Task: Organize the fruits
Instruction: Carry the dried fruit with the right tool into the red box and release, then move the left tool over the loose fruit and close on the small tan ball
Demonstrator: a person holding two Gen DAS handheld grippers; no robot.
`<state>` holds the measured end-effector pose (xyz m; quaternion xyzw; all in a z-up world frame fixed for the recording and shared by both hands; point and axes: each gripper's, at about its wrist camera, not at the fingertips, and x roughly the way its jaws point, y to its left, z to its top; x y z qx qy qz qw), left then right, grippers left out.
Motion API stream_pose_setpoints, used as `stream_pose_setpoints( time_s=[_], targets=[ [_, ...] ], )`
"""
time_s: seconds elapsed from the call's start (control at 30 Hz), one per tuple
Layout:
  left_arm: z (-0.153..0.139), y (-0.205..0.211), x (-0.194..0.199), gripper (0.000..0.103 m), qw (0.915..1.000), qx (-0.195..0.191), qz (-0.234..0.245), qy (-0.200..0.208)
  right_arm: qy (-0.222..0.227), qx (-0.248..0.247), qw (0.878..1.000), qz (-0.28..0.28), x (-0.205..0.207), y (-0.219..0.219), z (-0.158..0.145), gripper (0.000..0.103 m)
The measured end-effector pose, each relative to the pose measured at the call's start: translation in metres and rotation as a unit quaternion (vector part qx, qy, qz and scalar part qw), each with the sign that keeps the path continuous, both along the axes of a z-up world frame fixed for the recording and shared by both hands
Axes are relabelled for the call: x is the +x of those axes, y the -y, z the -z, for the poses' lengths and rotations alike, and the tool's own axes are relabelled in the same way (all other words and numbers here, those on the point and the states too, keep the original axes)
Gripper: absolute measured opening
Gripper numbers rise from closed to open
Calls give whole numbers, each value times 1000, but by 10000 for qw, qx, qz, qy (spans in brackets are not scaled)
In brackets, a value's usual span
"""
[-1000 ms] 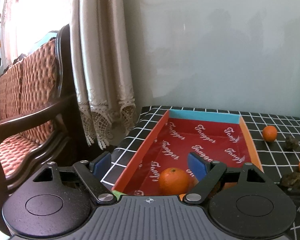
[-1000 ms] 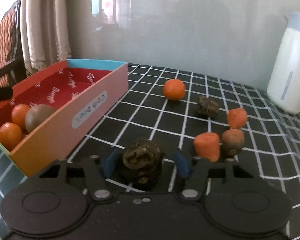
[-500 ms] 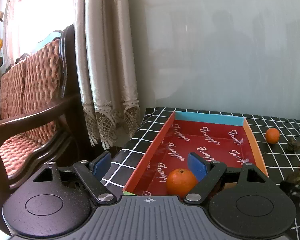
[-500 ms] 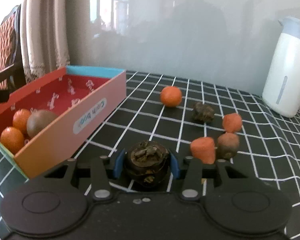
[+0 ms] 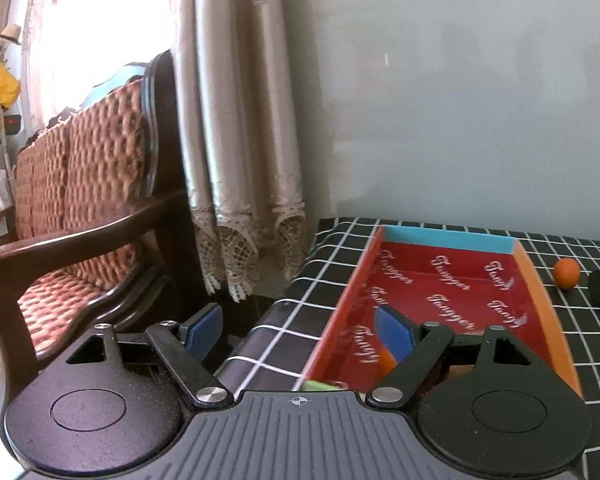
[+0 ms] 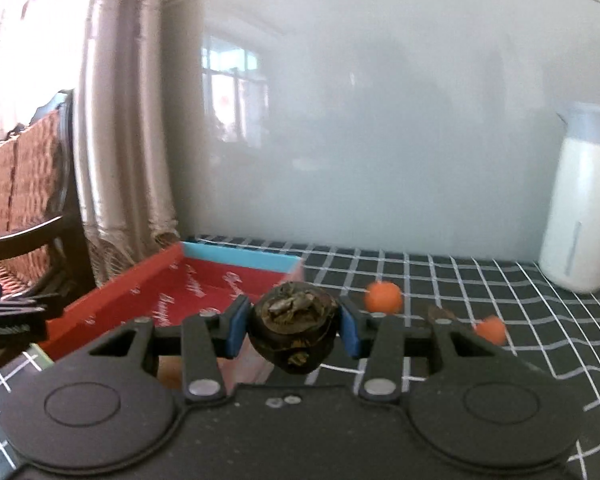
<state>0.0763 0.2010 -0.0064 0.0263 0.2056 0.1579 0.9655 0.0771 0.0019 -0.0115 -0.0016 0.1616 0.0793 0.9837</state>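
You have lifted the right gripper (image 6: 293, 326) off the black checked tablecloth (image 6: 440, 276); it squeezes the dark wrinkled round fruit (image 6: 292, 326). Only your left gripper's (image 5: 300, 330) view, jaws wide apart, shows an orange fruit (image 5: 386, 362) inside the red cardboard box (image 5: 440, 280).

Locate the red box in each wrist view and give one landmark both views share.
Left wrist: the red box lies lower right, running back from the open left gripper.
Right wrist: it sits lower left, behind the right gripper and its dark fruit.
Shared landmark: the box's blue end wall.
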Motion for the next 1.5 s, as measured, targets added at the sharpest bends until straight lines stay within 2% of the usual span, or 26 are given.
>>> stream_pose_setpoints(
  time_s=[0.3,0.67,0.7,0.73,0.77,0.8,0.9,1.17,1.37,1.5],
  targets=[
    [3,-25,-4,83,9999,26,-165,-40,-2,-32,9990,-438,13,-50,5,44],
    [5,-46,-10,83,9997,94,-218,-88,-97,19,9993,-352,34,-65,14,46],
    [6,-47,-10,83,9997,84,-226,-90,-92,-43,9994,-329,35,-66,15,57],
    [6,-48,-9,83,9996,80,-233,-98,-52,-144,9995,-258,33,-68,15,75],
    [6,-48,-9,83,9996,76,-234,-99,95,-172,9997,-159,28,-67,15,82],
    [6,-48,-9,83,9997,68,-224,-99,218,-155,9996,-108,23,-66,13,83],
    [6,-44,-8,83,9997,60,-197,-89,234,-54,9996,-169,18,-60,9,75],
    [4,-28,-6,83,9999,23,-119,-73,274,-17,9996,9,15,-41,3,75],
    [-1,-6,-3,83,10000,-19,45,-5,556,136,9969,535,5,2,-10,76],
    [-4,18,-2,86,9997,19,227,6,626,539,9921,949,-2,47,-19,76]
  ],
)
